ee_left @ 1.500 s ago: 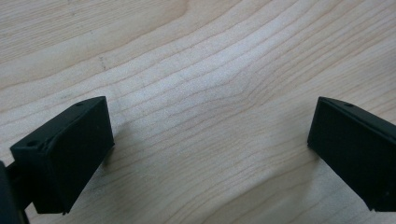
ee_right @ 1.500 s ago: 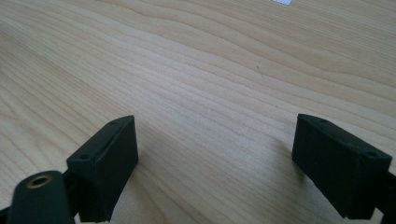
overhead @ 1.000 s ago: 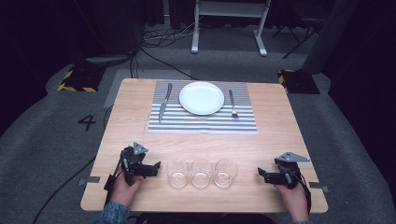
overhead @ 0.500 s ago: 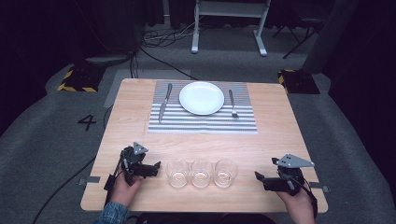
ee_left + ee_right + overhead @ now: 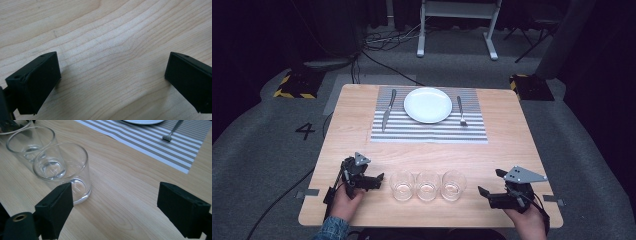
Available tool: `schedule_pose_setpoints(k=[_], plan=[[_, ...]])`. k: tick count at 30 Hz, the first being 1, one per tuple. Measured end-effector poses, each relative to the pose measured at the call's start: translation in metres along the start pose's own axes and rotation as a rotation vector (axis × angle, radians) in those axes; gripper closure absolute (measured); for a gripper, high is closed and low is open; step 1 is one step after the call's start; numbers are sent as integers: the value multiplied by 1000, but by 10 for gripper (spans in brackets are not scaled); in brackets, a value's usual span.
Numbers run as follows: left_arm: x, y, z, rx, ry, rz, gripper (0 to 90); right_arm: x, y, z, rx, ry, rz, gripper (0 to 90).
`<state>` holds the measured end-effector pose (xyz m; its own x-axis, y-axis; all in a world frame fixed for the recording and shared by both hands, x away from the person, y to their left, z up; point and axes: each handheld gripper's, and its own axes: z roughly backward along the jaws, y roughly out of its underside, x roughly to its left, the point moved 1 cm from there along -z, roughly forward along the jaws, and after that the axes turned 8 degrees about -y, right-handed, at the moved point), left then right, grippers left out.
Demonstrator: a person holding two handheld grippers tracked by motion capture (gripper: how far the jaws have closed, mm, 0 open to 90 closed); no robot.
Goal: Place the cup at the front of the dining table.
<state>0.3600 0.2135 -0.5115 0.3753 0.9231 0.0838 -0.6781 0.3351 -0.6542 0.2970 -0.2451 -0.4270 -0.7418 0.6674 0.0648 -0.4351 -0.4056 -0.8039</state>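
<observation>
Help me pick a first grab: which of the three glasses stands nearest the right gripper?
The rightmost glass in the row. It stands closest to the right gripper, while the middle glass and the left glass stand farther along, toward the left gripper.

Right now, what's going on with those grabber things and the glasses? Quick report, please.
Left gripper open, beside the glasses. Right gripper open, empty, facing the nearest glass. Three glasses upright in a row. Bare table between, nothing in the way.

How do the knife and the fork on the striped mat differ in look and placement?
The knife lies left of the white plate; the fork lies right of it. The knife is longer, with a broad blade; the fork is shorter, thin, ending in tines. Both are metal and lie flat on the striped mat, apart from the plate.
</observation>
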Motion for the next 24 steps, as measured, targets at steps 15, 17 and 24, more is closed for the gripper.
schedule_pose_setpoints(k=[15,17,24], plan=[[0,0,0,1,-1,0,3,24,-21,-29,3,-137,73,121],[0,0,0,1,-2,1,3,25,-22,-31,5,-141,77,114],[0,0,0,1,-2,1,3,33,-29,-54,26,-194,105,111]])
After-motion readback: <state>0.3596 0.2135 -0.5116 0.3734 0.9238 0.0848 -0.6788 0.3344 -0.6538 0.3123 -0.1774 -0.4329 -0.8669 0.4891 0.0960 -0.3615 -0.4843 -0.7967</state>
